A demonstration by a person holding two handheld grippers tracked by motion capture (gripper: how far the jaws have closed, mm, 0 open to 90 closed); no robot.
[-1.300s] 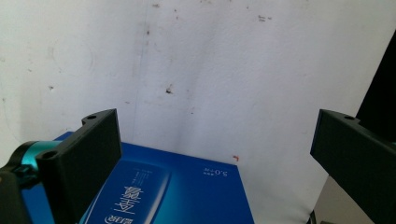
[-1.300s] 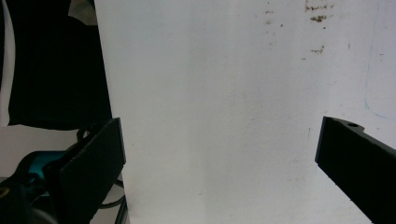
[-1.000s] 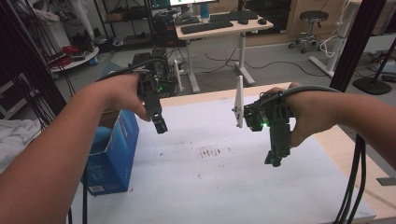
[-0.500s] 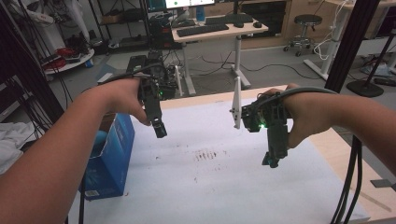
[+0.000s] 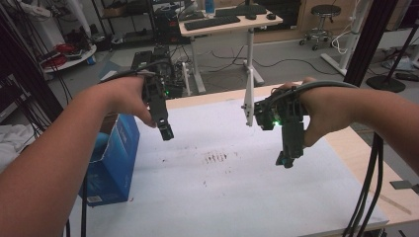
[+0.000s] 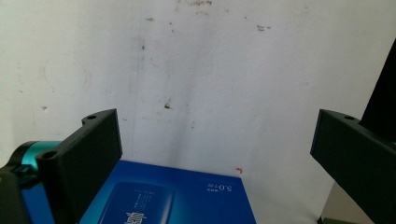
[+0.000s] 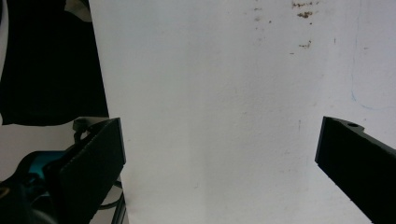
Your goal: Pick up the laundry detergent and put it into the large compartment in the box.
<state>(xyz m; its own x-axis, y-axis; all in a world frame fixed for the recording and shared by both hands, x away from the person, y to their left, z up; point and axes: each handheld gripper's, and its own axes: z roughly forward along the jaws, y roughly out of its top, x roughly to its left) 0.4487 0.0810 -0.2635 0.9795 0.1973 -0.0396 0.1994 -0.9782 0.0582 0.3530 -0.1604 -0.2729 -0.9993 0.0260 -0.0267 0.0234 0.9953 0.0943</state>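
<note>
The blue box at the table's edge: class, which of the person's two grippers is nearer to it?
Left. The left gripper hangs just above and beside the blue box, which also shows below its jaws in the left gripper view. The right gripper hangs far across the table.

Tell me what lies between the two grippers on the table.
High view: only the bare white table cover with dark smudges between left gripper and right gripper.
</note>
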